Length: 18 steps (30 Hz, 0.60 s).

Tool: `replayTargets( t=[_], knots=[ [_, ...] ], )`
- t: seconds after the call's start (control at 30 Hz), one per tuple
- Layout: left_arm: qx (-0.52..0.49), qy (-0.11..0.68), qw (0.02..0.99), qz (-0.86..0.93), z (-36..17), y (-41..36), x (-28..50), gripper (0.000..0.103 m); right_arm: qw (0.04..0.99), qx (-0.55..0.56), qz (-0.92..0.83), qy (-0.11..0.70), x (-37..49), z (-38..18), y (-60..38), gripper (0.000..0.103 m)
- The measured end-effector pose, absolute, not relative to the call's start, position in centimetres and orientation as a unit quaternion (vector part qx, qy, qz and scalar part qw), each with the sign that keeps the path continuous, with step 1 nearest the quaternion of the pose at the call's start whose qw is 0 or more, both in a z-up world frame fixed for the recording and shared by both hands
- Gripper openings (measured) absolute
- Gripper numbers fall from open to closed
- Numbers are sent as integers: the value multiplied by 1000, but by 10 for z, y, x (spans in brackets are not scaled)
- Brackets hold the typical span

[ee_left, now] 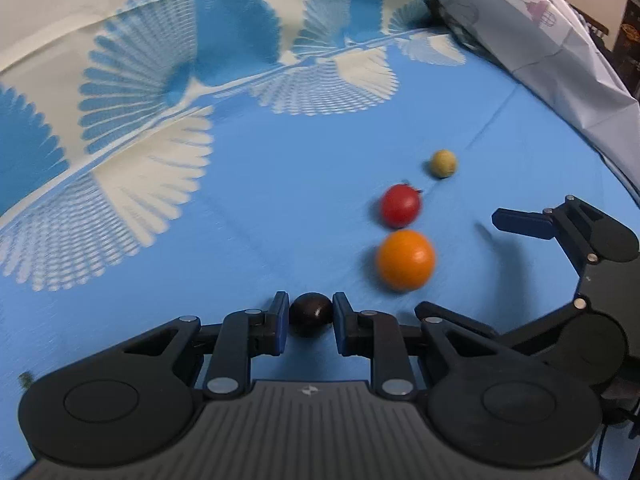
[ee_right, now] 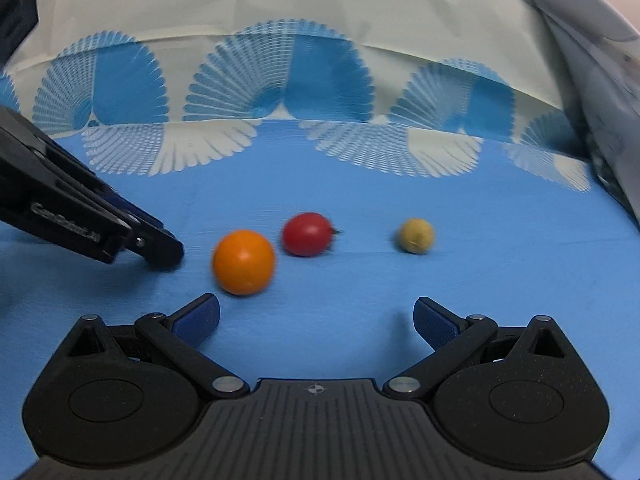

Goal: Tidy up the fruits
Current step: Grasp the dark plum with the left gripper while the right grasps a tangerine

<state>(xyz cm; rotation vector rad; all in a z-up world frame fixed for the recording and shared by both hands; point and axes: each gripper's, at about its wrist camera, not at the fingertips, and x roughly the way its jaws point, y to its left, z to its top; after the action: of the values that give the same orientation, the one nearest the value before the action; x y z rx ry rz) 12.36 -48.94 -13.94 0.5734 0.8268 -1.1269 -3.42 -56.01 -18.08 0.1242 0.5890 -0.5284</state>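
My left gripper [ee_left: 310, 316] is shut on a small dark round fruit [ee_left: 311, 313], low over the blue cloth. To its right lie an orange fruit [ee_left: 405, 259], a red tomato-like fruit [ee_left: 400, 205] and a small yellow fruit [ee_left: 443, 163] in a row. My right gripper [ee_right: 316, 316] is open and empty, just in front of the orange fruit [ee_right: 243, 261], the red fruit [ee_right: 307, 233] and the yellow fruit [ee_right: 415, 235]. The left gripper [ee_right: 160, 246] shows at the left of the right wrist view; the dark fruit is hidden there.
The blue cloth [ee_left: 280, 208] has a cream border with blue fan patterns [ee_left: 180, 60] at the back. A pale crumpled sheet [ee_left: 540, 20] rises at the back right. The right gripper [ee_left: 524, 220] shows at the right of the left wrist view.
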Motion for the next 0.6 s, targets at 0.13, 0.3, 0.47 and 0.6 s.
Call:
replayTargets(
  t=[0.13, 0.3, 0.47, 0.6],
  knots=[
    [263, 383, 728, -504, -139, -476, 133, 26, 928, 58, -242, 279, -16, -181, -553, 98],
    [264, 386, 729, -500, -138, -467, 134, 26, 934, 48, -215, 280, -5, -178, -543, 39],
    [242, 390, 742, -488, -118, -456, 130, 26, 928, 76, -259, 257, -38, -156, -546, 39],
    [205, 396, 764, -466, -82, -432, 125, 26, 923, 113, -294, 222, -81, -124, -549, 39]
  ],
)
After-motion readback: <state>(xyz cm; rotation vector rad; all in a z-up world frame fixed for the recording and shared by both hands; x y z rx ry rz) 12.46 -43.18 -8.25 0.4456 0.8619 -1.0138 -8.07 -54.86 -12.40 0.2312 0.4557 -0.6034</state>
